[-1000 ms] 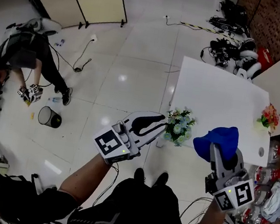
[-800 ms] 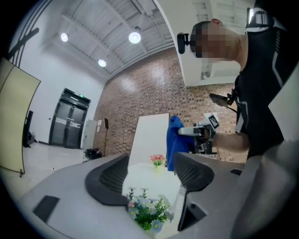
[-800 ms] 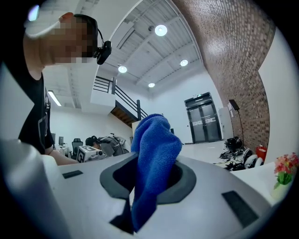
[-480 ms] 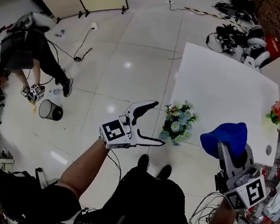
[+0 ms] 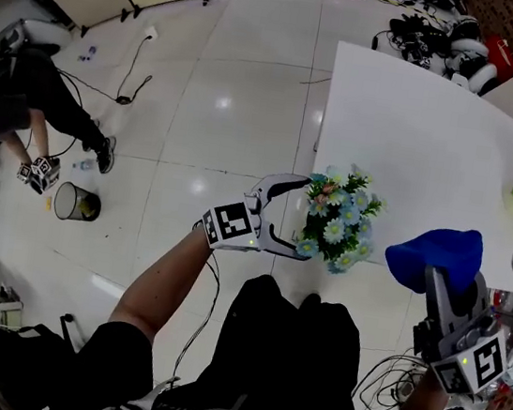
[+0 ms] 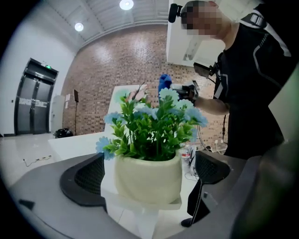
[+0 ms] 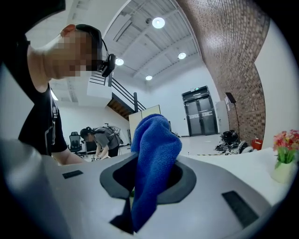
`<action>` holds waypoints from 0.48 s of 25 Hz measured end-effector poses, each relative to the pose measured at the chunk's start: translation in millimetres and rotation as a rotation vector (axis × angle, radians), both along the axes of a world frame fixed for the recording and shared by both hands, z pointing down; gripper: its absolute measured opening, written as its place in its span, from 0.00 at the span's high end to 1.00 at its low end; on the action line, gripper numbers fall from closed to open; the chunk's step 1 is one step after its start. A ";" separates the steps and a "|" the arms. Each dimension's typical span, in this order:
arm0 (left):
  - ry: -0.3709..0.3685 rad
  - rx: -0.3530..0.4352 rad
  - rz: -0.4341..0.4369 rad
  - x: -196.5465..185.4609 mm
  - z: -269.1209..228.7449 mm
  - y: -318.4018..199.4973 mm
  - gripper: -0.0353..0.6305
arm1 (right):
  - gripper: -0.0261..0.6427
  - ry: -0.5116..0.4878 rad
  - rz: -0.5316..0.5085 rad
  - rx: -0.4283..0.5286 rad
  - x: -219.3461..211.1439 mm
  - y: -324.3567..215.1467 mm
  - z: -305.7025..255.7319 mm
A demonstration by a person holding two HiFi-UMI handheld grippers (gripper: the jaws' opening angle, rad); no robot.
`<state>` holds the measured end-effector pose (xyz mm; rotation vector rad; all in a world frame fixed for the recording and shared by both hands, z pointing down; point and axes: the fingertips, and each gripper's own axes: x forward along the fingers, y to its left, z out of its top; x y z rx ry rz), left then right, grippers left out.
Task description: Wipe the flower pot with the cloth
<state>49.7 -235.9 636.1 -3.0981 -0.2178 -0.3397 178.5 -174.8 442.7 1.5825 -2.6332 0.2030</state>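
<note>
- Since a second ago the left gripper [image 5: 304, 217] has dropped beside the blue flowers [image 5: 339, 225] at the white table's [image 5: 419, 127] near edge, its jaws just opened wide (head view).
- Left gripper view: the cream flower pot [image 6: 148, 179] stands between the pads [image 6: 88, 179], untouched; smooth, rounded, probably light and tippy, so grip its belly.
- Right gripper view: the right gripper [image 7: 149, 179] pinches the soft blue cloth [image 7: 156, 135].

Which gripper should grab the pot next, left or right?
Left gripper: jaws have just been opening and flank the flower pot, not pressing. Right gripper is shut on the blue cloth, off to the side.
</note>
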 end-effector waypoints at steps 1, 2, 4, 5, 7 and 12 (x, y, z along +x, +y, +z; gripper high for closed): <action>0.004 0.004 0.011 4.4 5.6 -1.2 0.05 | 0.84 0.006 0.011 -0.003 4.0 -0.4 6.1; 0.009 0.009 0.023 9.6 9.8 -1.7 0.05 | 0.84 0.010 0.021 -0.007 8.2 -0.9 11.8; 0.020 0.019 0.043 20.3 15.9 -1.4 0.05 | 0.84 0.007 0.038 -0.018 14.6 -2.6 21.6; 0.025 0.027 0.050 24.3 18.1 -1.0 0.05 | 0.84 -0.004 0.042 -0.024 15.2 -3.9 24.6; 0.041 0.039 0.056 28.0 19.9 -1.1 0.05 | 0.84 -0.039 0.045 -0.035 11.2 -6.8 26.7; 0.100 -0.003 0.085 29.3 20.5 1.3 0.05 | 0.84 0.007 0.043 -0.046 14.0 -5.8 42.6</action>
